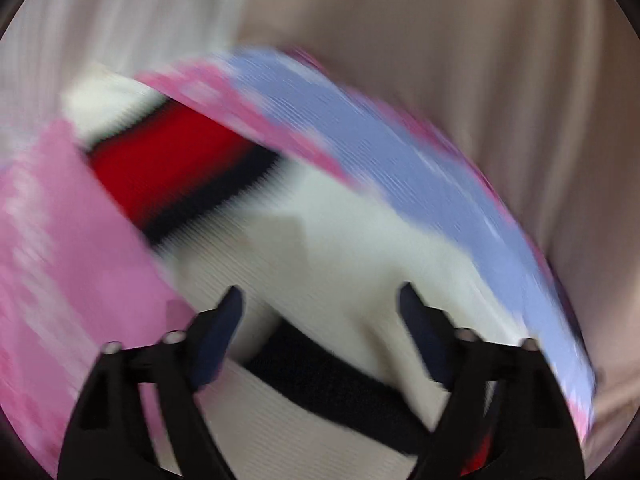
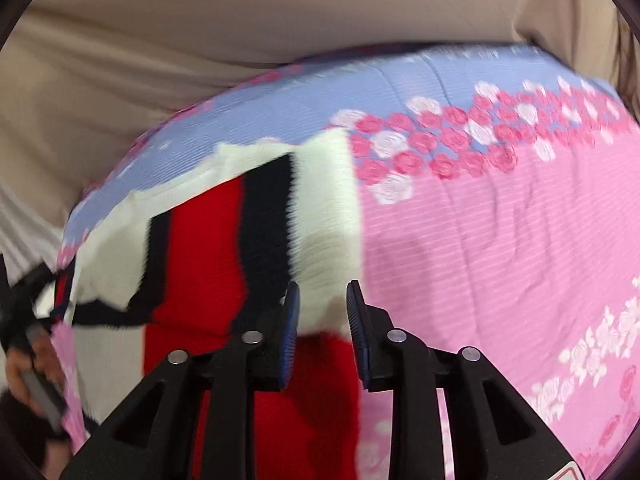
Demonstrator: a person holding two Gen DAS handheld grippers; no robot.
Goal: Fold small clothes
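A small knit garment (image 2: 200,264) in white, red and dark navy stripes lies on a pink and blue flowered cloth (image 2: 500,220). In the blurred left wrist view the garment (image 1: 320,248) fills the middle. My left gripper (image 1: 322,300) is open, its jaws wide apart just above the white part. My right gripper (image 2: 322,300) hovers over the garment's right edge with a narrow gap between its blue pads (image 2: 290,328); the white edge shows in that gap, gripped or not I cannot tell.
The flowered cloth (image 1: 420,184) covers a raised surface with beige fabric (image 2: 240,12) behind it. A hand holding the other gripper's handle (image 2: 36,376) shows at the far left of the right wrist view.
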